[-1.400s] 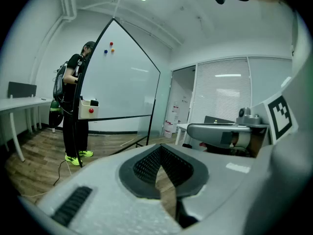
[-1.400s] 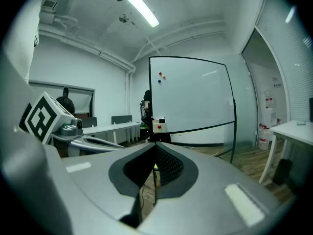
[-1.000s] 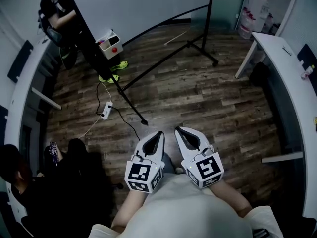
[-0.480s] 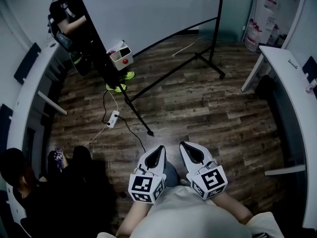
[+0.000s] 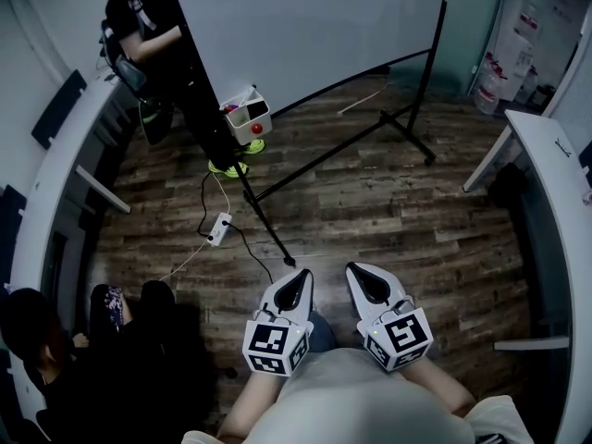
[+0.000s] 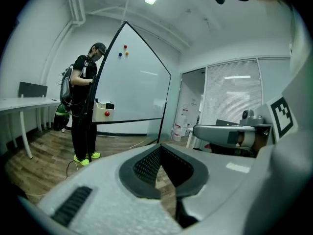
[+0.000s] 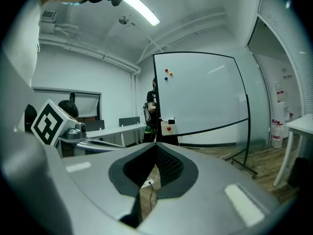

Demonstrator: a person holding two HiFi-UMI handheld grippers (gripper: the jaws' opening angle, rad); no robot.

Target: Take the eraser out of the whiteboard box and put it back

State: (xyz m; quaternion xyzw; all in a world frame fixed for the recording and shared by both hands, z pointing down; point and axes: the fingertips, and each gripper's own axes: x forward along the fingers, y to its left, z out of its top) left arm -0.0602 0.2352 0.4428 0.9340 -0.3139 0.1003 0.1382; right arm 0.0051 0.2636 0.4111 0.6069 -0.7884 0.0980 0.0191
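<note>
1. Found left white gripper [image 5: 298,276] with jaws pressed together, nothing between them.
2. Found right white gripper [image 5: 355,268] likewise closed and empty.
3. Saw both held side by side, low over the dark wood-plank floor [image 5: 398,202], pointed toward the large whiteboard on a black stand [image 5: 314,26].
4. Located small white whiteboard box with a red dot [image 5: 250,118] at the board's lower rail, well apart from both grippers.
5. Could not single out the eraser among the box's contents: too small.
6. Noted person in dark clothes [image 5: 153,35] standing just beside the box.
</note>
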